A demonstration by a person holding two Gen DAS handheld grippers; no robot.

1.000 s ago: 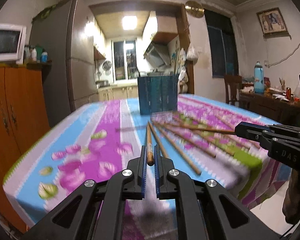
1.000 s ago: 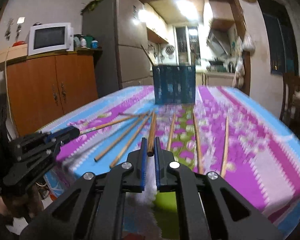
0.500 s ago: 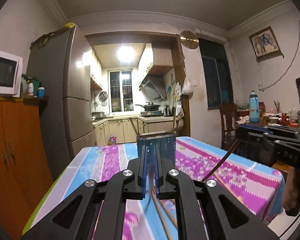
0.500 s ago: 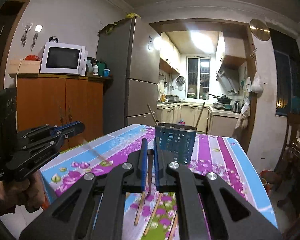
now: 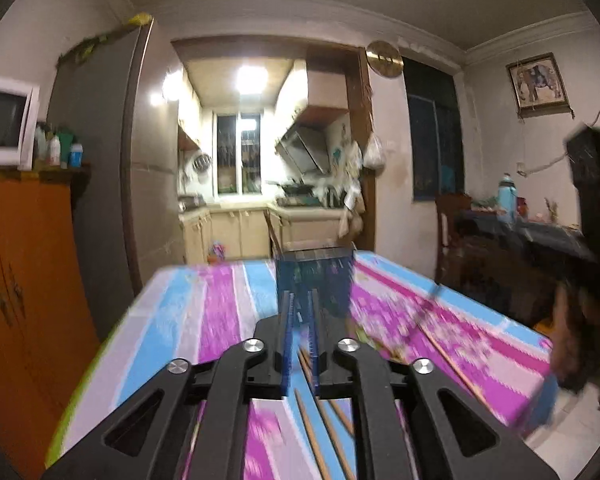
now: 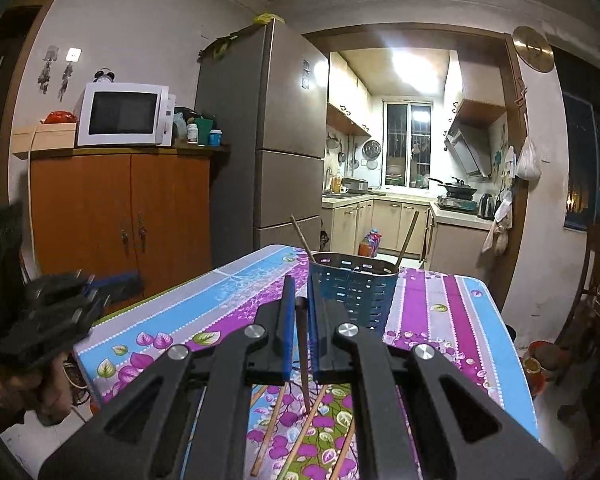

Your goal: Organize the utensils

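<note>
Left wrist view, blurred: your left gripper [image 5: 300, 324] has its jaws narrow, and you cannot tell whether anything sits between them. The blue utensil basket [image 5: 315, 280] stands ahead on the table [image 5: 172, 320], with loose chopsticks [image 5: 308, 432] lying below.

Right wrist view: your right gripper [image 6: 300, 320] pinches one chopstick [image 6: 303, 356] near its top, hanging almost upright. It is probably light, stiff and smooth, so grip firmly near the thick end; the basket [image 6: 352, 292] already holds two sticks.
</note>
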